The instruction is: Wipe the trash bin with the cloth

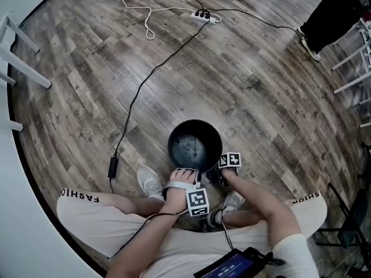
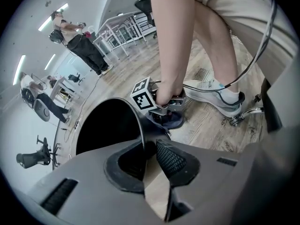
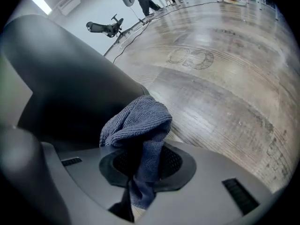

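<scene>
The black round trash bin point(image 1: 195, 145) stands on the wood floor between the person's feet. My left gripper point(image 1: 184, 174) is at its near rim. In the left gripper view the thin rim point(image 2: 138, 125) runs between the two pads, and the left gripper point(image 2: 149, 150) is shut on it. My right gripper point(image 1: 215, 175) is low against the bin's right outer side. It point(image 3: 140, 162) is shut on a bunched blue-grey cloth point(image 3: 138, 124), which lies next to the bin's dark wall point(image 3: 70, 88). The left gripper view shows the right gripper's marker cube point(image 2: 143, 95) and the cloth point(image 2: 171, 121) beside the bin.
Black and white cables and a power strip point(image 1: 206, 16) lie on the floor beyond the bin. White furniture legs point(image 1: 17, 45) stand at the left, and another person's leg point(image 1: 330, 10) is at the top right. The person's shoes point(image 1: 151, 181) flank the bin.
</scene>
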Motion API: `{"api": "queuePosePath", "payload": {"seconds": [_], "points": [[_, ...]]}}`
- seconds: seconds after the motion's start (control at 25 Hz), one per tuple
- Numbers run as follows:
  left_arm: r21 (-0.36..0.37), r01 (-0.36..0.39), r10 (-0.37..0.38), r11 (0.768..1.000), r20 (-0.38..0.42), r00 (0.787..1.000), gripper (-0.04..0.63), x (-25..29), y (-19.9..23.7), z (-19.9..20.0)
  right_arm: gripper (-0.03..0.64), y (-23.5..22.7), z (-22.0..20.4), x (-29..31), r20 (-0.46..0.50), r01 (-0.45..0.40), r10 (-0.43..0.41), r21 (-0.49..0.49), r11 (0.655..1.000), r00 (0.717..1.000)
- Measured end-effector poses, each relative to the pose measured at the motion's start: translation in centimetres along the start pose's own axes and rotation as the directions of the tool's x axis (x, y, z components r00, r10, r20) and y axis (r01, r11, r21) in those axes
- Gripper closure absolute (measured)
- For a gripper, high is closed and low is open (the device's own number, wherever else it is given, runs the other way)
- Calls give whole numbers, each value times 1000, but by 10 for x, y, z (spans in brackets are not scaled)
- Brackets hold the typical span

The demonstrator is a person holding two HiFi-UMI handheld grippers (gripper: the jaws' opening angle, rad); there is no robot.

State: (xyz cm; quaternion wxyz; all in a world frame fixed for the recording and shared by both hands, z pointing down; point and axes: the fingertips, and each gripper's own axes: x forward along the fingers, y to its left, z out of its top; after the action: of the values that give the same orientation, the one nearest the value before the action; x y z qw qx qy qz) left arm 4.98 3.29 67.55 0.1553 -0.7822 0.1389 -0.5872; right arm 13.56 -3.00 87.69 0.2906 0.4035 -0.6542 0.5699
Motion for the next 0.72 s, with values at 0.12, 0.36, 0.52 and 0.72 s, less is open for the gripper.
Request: {"api": "queuePosePath", "payload": {"seconds": [0.12,0.36,0.52,0.72], "points": [[-7,3,-3,1000,13,1000,514,-1,-1,2,534,6,0,-20,-34,25,-26,-36,999,999],[-52,9,-8,999,18,1000,450,-8,9,-9,534,51,0,-72,-58,-44,42,-41,998,997],[-48,28,-28,998,-14,999,429,-10,7,-16,534,79,1,-113,-51,-78,76,-48,996,996],[-50,11,-14,999,-59,998,427,-8,9,-29,534,115,-3,-163,-47,-127,125,-49,991,991]]}}
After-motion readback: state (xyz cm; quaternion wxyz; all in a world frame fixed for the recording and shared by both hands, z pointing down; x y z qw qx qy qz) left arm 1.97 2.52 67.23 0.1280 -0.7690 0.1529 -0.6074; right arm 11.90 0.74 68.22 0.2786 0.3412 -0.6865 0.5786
